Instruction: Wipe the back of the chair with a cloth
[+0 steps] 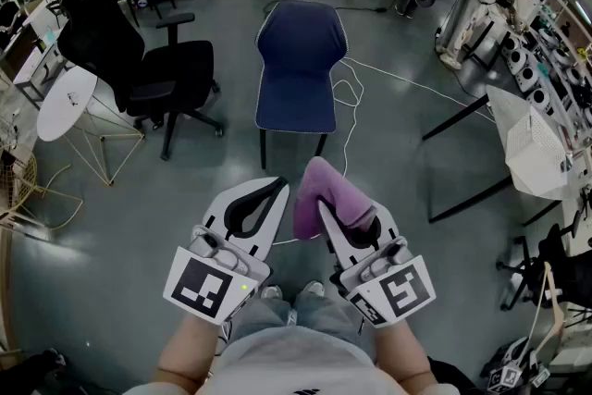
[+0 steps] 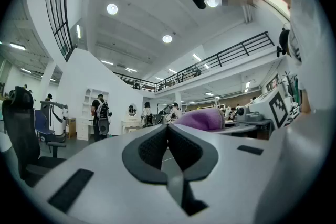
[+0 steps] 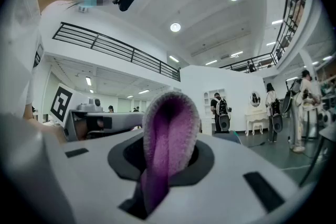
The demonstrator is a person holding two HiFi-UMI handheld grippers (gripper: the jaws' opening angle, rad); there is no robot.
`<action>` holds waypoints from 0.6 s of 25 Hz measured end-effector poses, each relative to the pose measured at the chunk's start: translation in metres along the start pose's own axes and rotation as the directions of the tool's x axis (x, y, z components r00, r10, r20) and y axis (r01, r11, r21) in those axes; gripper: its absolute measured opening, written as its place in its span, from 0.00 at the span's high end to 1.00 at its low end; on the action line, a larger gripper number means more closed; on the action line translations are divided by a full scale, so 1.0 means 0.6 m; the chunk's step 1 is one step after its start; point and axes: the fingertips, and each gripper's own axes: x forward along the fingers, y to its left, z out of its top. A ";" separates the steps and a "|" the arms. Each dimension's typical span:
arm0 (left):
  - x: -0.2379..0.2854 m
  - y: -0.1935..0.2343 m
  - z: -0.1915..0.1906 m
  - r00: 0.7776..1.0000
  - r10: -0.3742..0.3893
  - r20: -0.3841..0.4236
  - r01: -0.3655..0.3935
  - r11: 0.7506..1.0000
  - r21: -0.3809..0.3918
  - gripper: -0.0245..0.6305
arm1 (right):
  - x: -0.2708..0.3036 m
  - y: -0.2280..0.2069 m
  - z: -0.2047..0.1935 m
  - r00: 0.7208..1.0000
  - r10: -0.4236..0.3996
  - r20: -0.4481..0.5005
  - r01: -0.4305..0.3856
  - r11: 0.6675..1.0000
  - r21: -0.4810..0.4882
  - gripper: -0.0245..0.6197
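A blue chair [image 1: 298, 69] on thin black legs stands ahead of me on the grey floor, its front toward me. My right gripper [image 1: 326, 199] is shut on a folded purple cloth [image 1: 326, 190], which bulges out above the jaws [image 3: 168, 136]. My left gripper [image 1: 264, 194] is shut with nothing in it, and its dark pads meet [image 2: 169, 134]. Both grippers are held close to my body, well short of the chair. The cloth [image 2: 202, 118] shows at the right in the left gripper view.
A black office chair [image 1: 139, 60] stands left of the blue chair, with a white round side table [image 1: 67, 102] beside it. A white cable [image 1: 370, 79] trails over the floor to the right. Desks with equipment [image 1: 536, 106] line the right side. People stand at the far end.
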 end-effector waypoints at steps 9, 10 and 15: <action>0.000 0.013 0.003 1.000 0.004 0.027 -0.004 1.000 0.021 0.94 | 0.009 0.002 -0.003 1.000 -0.007 0.002 0.007 1.000 -0.008 0.85; -0.001 0.014 0.003 1.000 0.003 0.026 -0.003 1.000 0.019 0.94 | 0.010 0.002 -0.003 1.000 -0.009 0.002 0.009 1.000 -0.009 0.85; -0.003 0.021 0.003 1.000 -0.004 0.019 0.003 1.000 0.013 0.94 | 0.016 0.006 0.000 1.000 -0.018 0.002 0.018 1.000 -0.009 0.85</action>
